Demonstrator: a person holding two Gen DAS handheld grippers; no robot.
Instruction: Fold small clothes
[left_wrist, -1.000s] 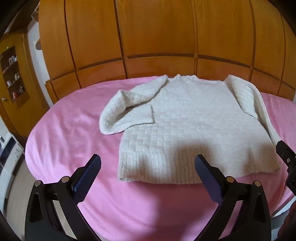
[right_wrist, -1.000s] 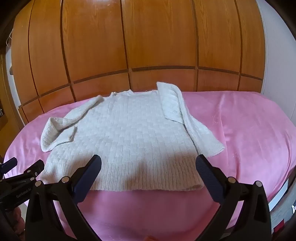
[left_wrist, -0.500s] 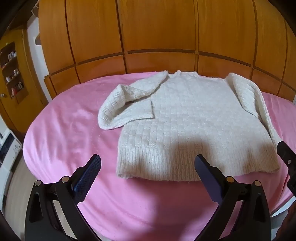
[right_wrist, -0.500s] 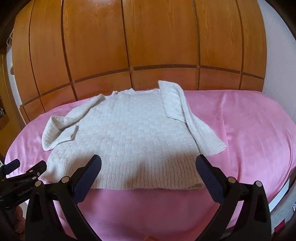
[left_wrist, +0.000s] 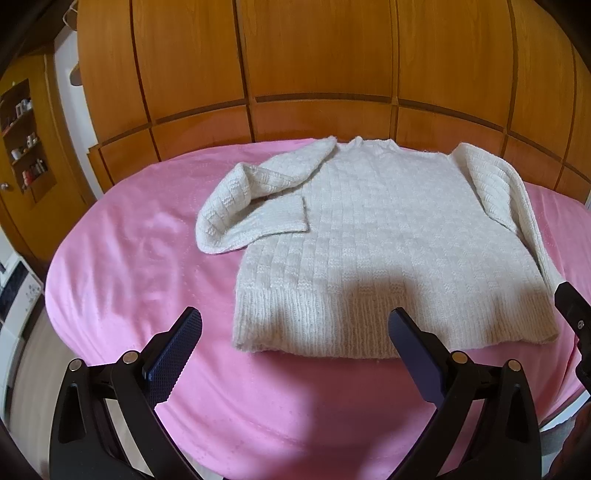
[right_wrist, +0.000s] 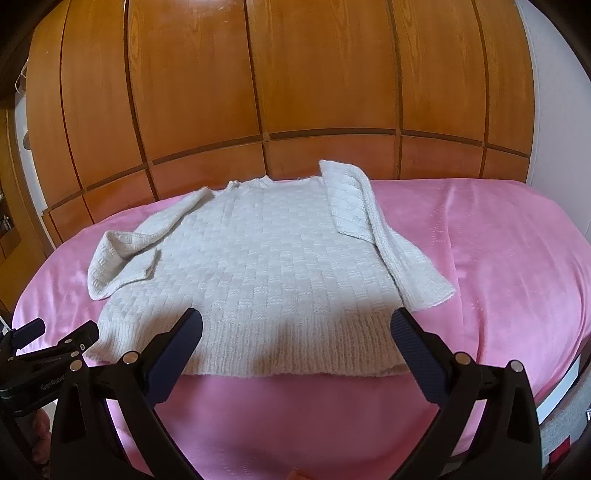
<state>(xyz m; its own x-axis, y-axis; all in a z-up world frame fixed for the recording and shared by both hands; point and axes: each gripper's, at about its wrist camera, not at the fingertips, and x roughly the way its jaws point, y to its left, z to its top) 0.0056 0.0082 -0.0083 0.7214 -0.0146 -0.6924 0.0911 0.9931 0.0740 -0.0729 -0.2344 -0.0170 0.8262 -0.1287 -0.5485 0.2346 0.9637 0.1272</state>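
The sweater (left_wrist: 376, 243) lay flat on the pink bed (left_wrist: 140, 266), neck toward the wooden wardrobe (left_wrist: 317, 66) and ribbed hem (left_wrist: 332, 325) toward both tools, so its long axis ran straight away from them. The left tool (left_wrist: 295, 354) hung released, jaws spread wide and holding nothing, just short of the hem's left half; its left finger sat over bare bedding beside the hem corner. The right tool (right_wrist: 295, 350) was likewise released and empty, its 2 fingers straddling the hem's right half, closer to the knit than the left one.

The left sleeve (left_wrist: 251, 206) was bunched and doubled back, its cuff resting on the chest. The right sleeve (right_wrist: 391, 236) was creased at the shoulder and trailed down beside the body, its cuff (right_wrist: 432, 291) spilling onto the bedding near the right tool. Judging by that, each tool was nearer its own sleeve, and the right cuff looked the easiest first reach.

Open bedding ran wide on both sides, more to the right; the near bed edge sat close under the tools, leaving little room to drag the hem toward them.
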